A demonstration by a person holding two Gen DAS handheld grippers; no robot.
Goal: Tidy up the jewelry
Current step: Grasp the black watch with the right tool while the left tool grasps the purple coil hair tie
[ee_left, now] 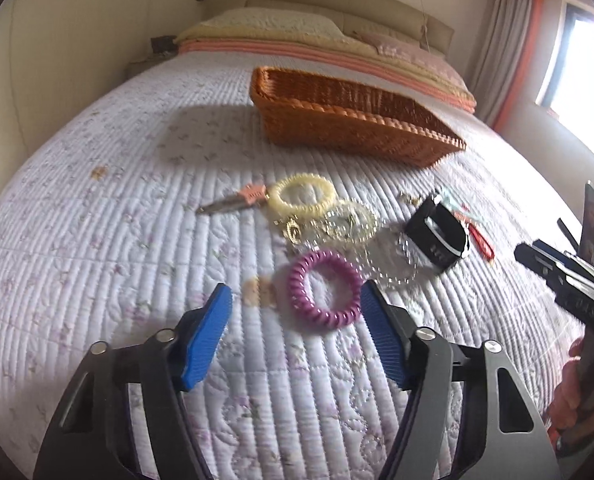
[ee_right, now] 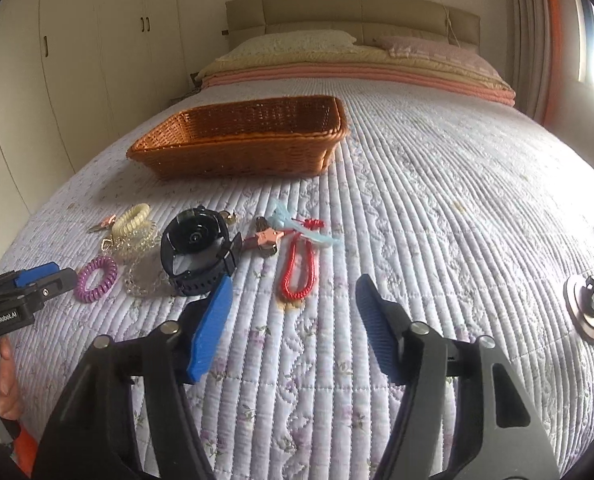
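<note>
Jewelry lies on the quilted bed in front of a brown wicker basket point(ee_left: 349, 120) point(ee_right: 241, 140). A purple spiral bracelet point(ee_left: 324, 287) point(ee_right: 97, 278) lies just ahead of my open, empty left gripper point(ee_left: 297, 300), close to its right finger. Behind it are a yellow spiral bracelet point(ee_left: 302, 196) point(ee_right: 131, 218), a clear chain point(ee_left: 349, 222) point(ee_right: 143, 276), a black watch point(ee_left: 437, 236) point(ee_right: 197, 252), a red bead bracelet point(ee_left: 482, 240) point(ee_right: 299, 268) and pink star clips point(ee_left: 237, 199) point(ee_right: 265, 240). My right gripper point(ee_right: 295, 294) is open and empty, with the red bracelet just ahead between its fingers.
The left gripper point(ee_right: 29, 284) shows at the left of the right wrist view, the right one point(ee_left: 565, 276) at the right of the left wrist view. Pillows and folded blankets point(ee_right: 357, 64) lie at the head. A phone stand point(ee_right: 589, 312) sits at right.
</note>
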